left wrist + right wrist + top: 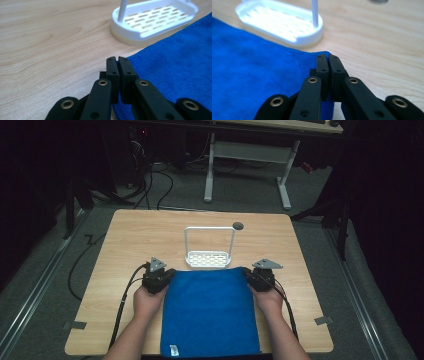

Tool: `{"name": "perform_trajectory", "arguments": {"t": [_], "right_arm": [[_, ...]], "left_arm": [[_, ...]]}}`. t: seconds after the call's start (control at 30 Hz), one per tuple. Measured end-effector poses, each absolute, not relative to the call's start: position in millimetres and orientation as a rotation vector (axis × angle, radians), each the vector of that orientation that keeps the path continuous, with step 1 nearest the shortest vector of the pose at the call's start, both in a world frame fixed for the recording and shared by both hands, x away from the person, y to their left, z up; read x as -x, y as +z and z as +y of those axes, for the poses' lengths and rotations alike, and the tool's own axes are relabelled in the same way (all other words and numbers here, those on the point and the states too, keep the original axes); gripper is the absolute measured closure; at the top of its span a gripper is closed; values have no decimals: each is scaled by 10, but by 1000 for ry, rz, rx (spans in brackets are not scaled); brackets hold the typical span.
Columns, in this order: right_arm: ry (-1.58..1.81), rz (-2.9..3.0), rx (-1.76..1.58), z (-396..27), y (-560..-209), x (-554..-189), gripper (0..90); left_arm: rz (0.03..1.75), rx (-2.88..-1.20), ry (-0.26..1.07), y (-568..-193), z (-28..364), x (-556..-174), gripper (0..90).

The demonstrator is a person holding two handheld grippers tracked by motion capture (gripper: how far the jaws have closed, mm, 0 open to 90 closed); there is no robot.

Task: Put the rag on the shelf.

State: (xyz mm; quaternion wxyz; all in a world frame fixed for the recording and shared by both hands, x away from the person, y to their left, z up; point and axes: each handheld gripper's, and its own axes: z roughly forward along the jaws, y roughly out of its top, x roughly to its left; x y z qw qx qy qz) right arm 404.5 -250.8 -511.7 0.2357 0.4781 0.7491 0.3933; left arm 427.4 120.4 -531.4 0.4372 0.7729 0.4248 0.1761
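1. The left gripper sits at the far left corner of the blue cloth, held in the person's left hand, with its black cable trailing back along the forearm toward the near edge of the bench.
2. In the left gripper view, the left gripper's fingers are pressed together with only a thin slit between them, right at the cloth's corner; the blue fabric runs under and beside them, and it looks pinched there, though the fabric between the pads is hard to make out.
3. The blue cloth lies flat on the light wooden bench, spread from the near edge up to the middle, with a small white tag at its near left corner.
4. Just beyond the cloth's far edge stands a white slotted tray with a tall loop handle; in the gripper views the cloth's edge lies just beside the tray's base.
5. A small dark round spot shows on the bench behind and to the right of the tray.
6. The right gripper sits at the far right corner of the cloth, held in the right hand.
7. In the right gripper view, its fingers are likewise closed together over the cloth's corner, fabric beneath them, bare wood to their right.
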Motion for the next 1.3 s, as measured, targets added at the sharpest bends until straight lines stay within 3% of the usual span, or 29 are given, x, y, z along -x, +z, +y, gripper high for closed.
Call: {"name": "perform_trajectory", "arguments": {"t": [0.63, 1.3], "right_arm": [[1242, 1874, -1176, -2518, -4851, -3636, 881], [1348, 1770, -1072, -2515, -4510, -3445, 882]], "left_arm": [[993, -1739, 543, -5002, 1279, -3932, 879], [885, -1636, 619, -4553, 1283, -3666, 879]]}}
